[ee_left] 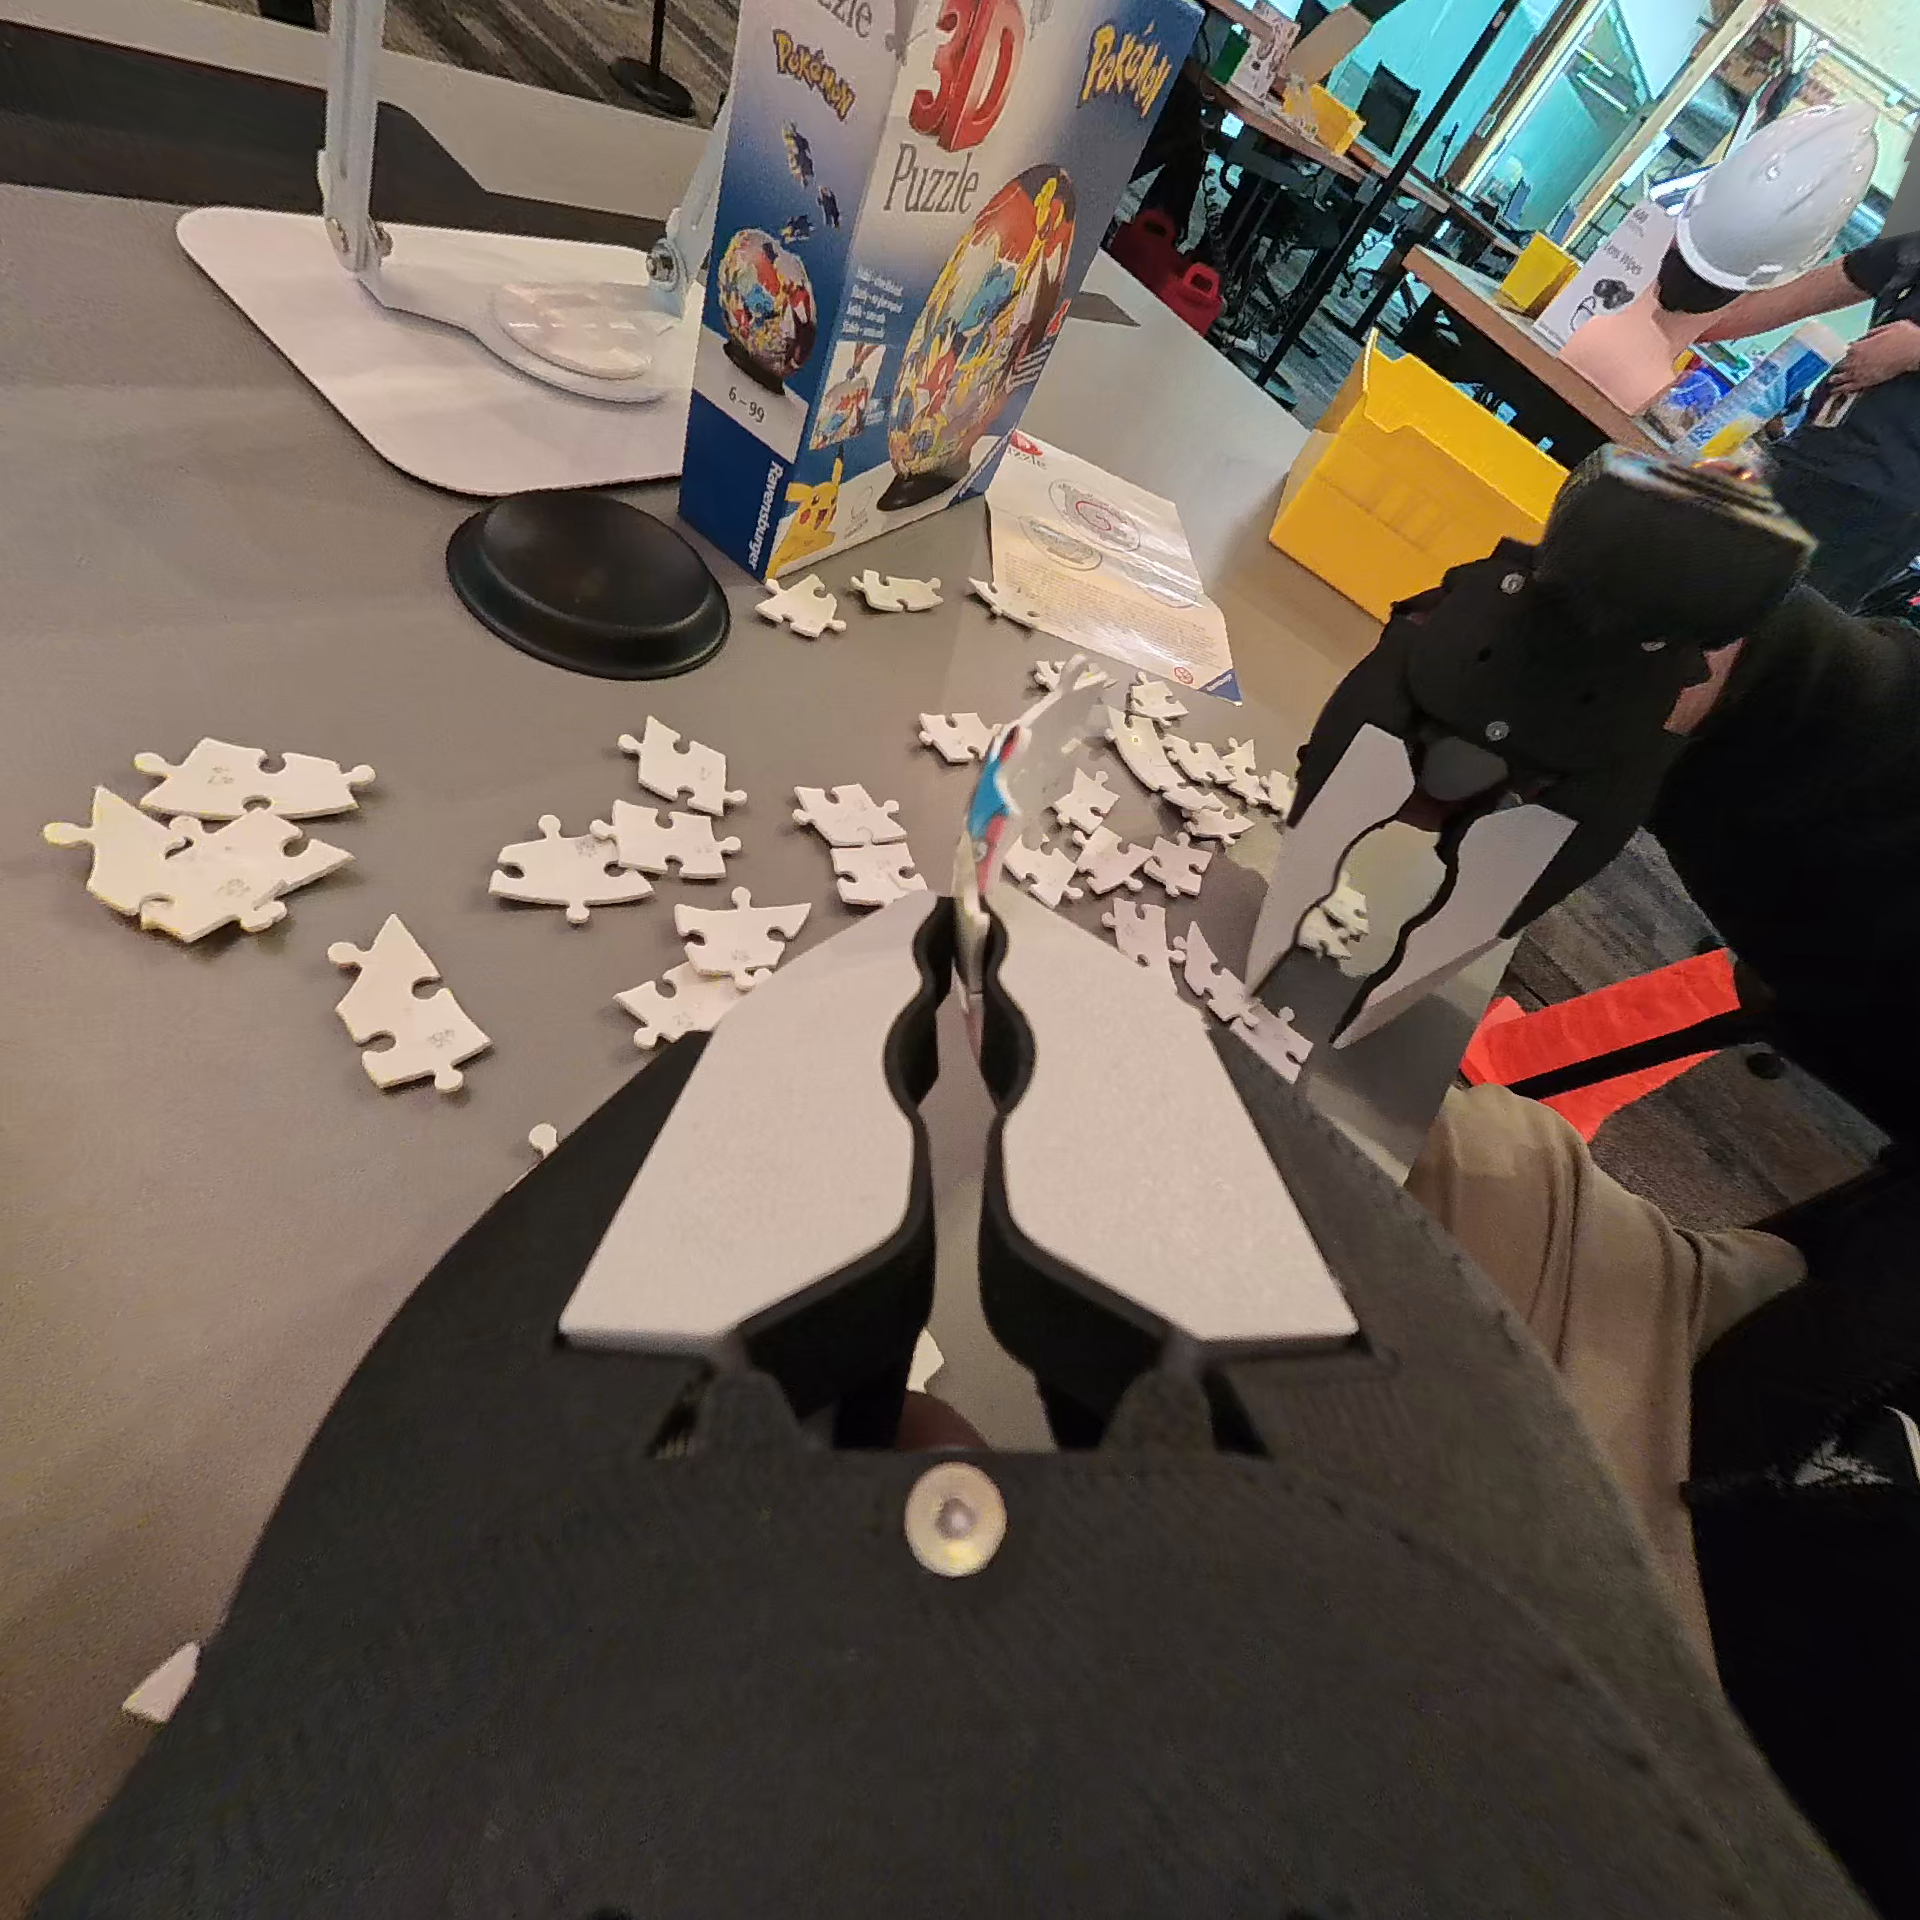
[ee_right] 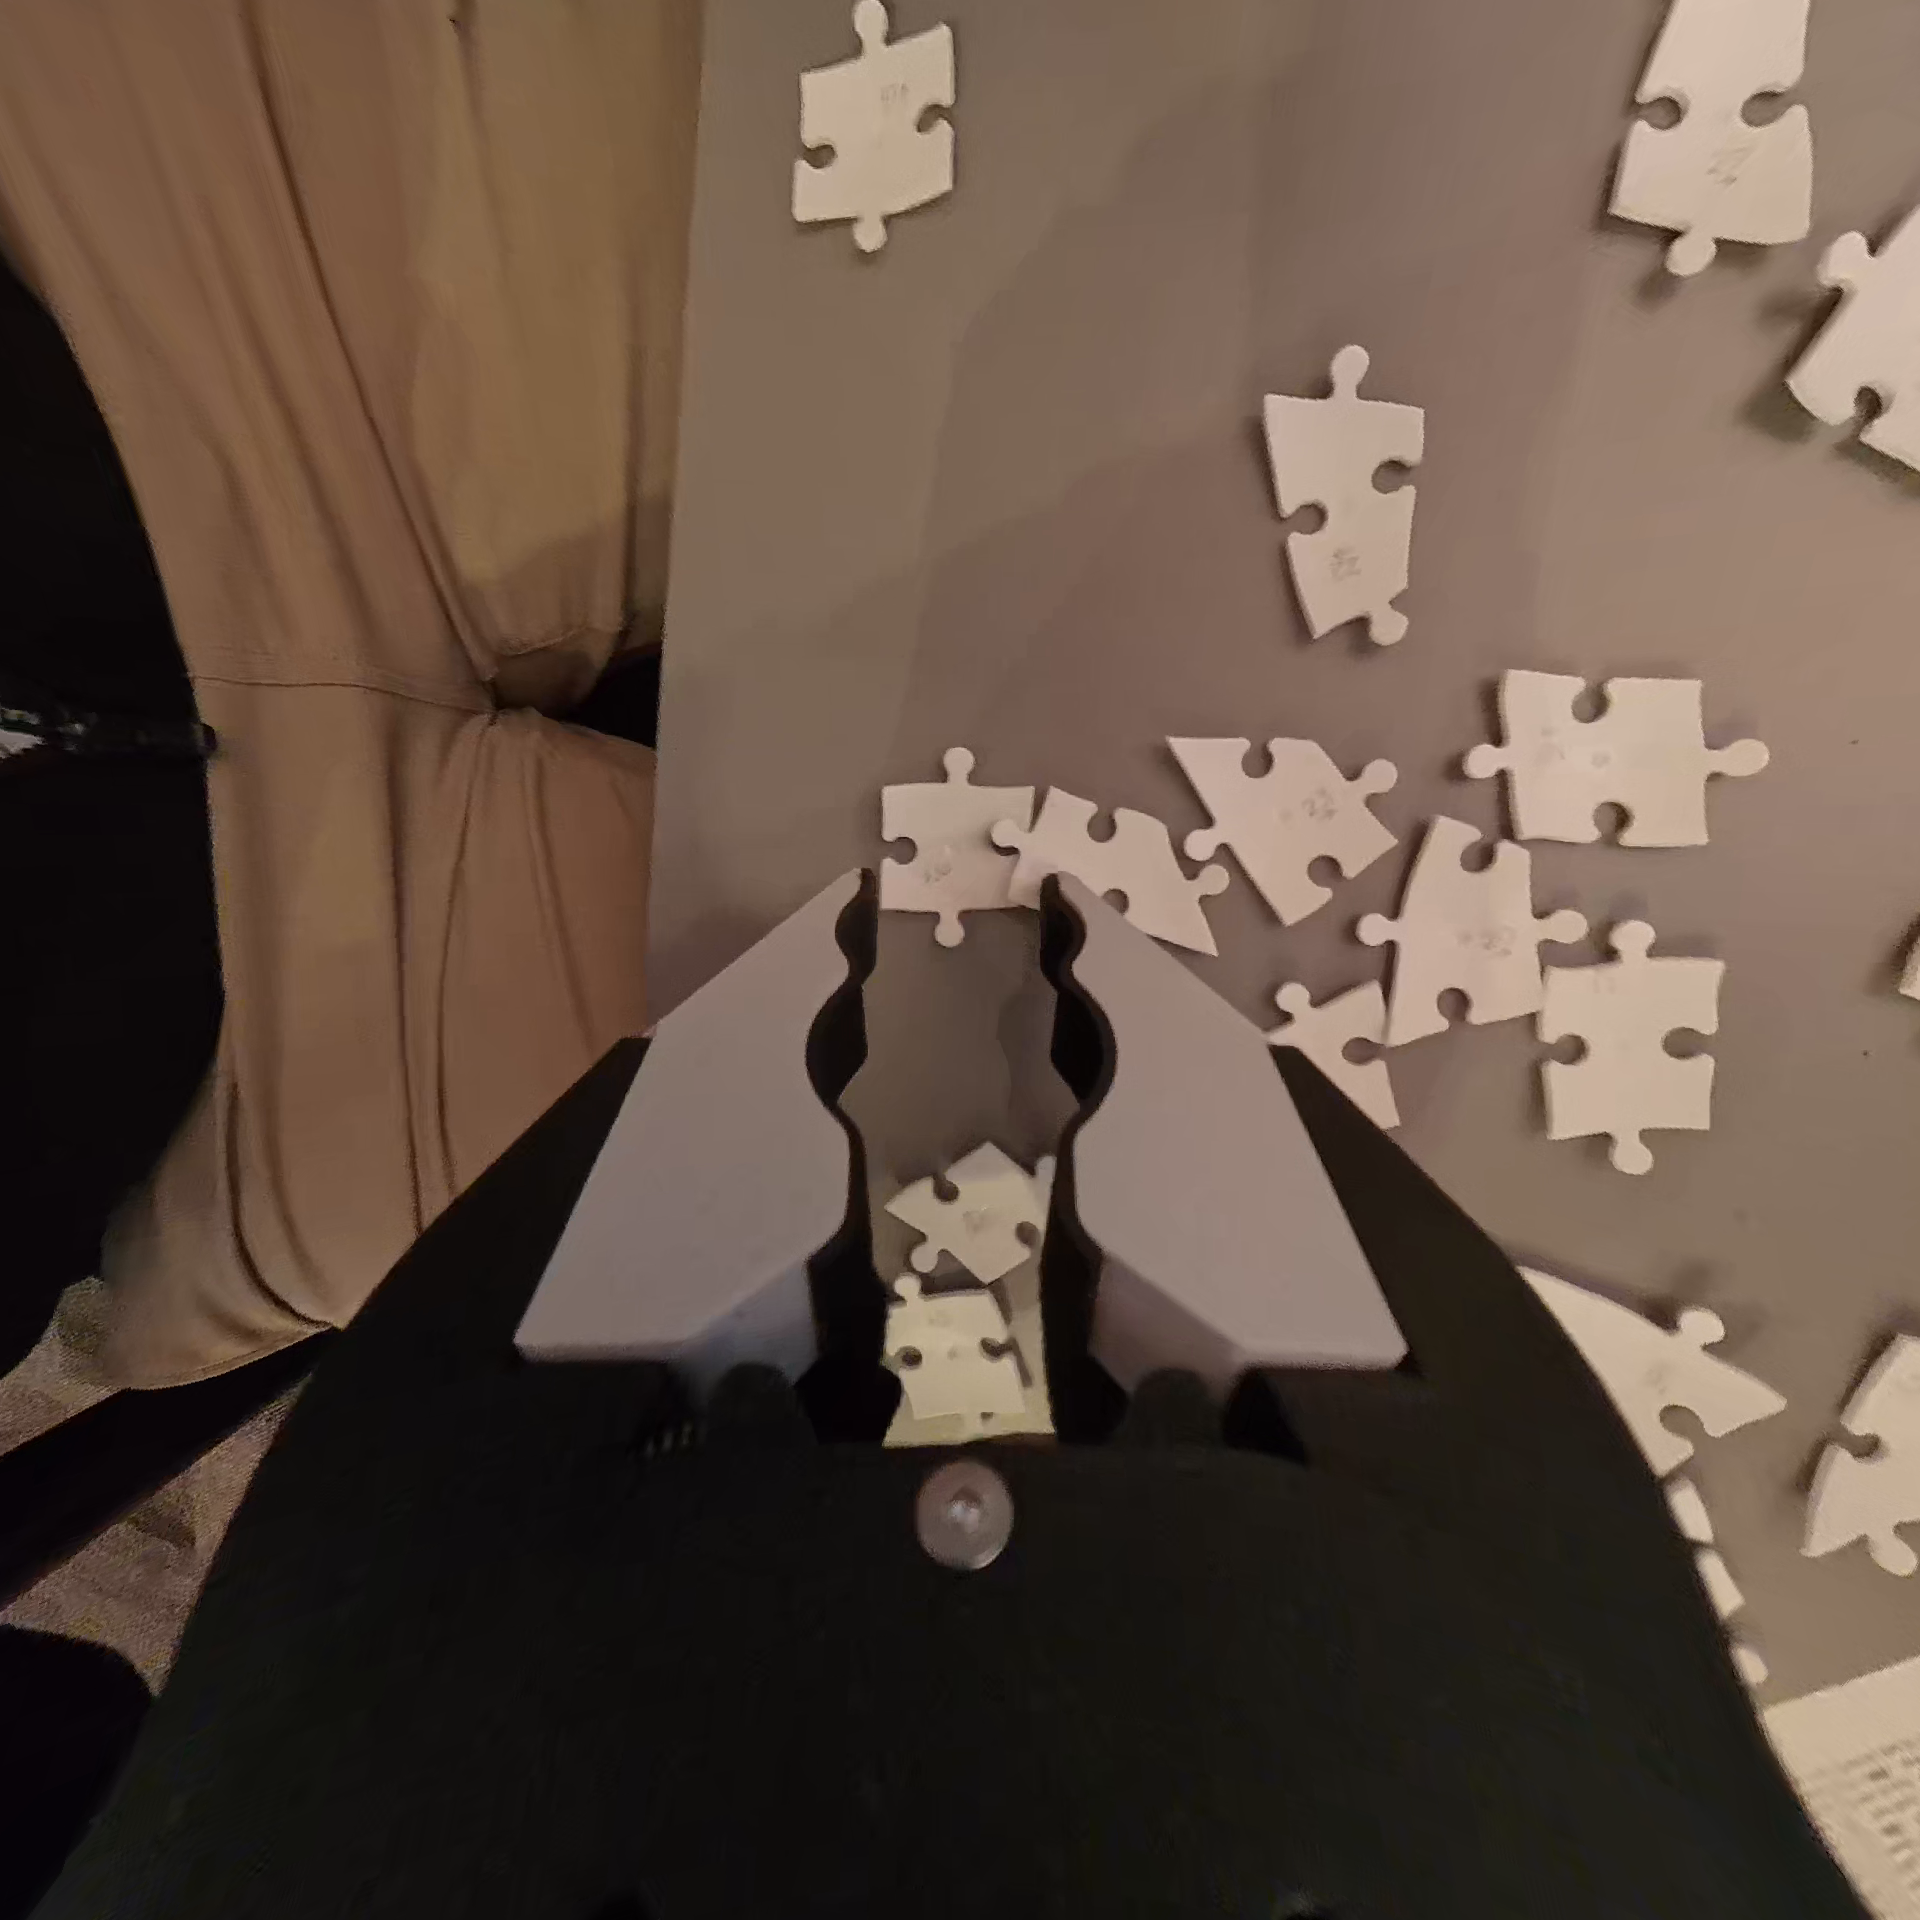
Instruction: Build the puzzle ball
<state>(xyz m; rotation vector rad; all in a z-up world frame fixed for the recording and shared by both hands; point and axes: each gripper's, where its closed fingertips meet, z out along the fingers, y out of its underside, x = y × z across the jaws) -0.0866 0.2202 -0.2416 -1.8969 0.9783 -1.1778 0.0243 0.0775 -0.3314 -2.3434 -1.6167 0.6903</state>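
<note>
My left gripper (ee_left: 968,920) is shut on a curved puzzle piece (ee_left: 1013,774), held edge-on above the table with its printed blue, red and white face showing. Several white face-down puzzle pieces (ee_left: 665,836) lie scattered on the grey table (ee_left: 260,1195). My right gripper (ee_right: 954,883) is open, pointing down at the table near its edge, with a white piece (ee_right: 951,847) just beyond its fingertips and more pieces (ee_right: 971,1216) under the jaws. It also shows in the left wrist view (ee_left: 1382,935), open, at the right over the pieces. The black ball stand (ee_left: 587,582) sits at the back.
The blue puzzle box (ee_left: 914,270) stands at the back beside a folded instruction sheet (ee_left: 1107,566) and a white lamp base (ee_left: 436,332). A person's tan trouser legs (ee_right: 343,520) are beyond the table edge. A yellow bin (ee_left: 1403,488) stands at the far right. Tip to tip, the grippers are about 20 cm apart.
</note>
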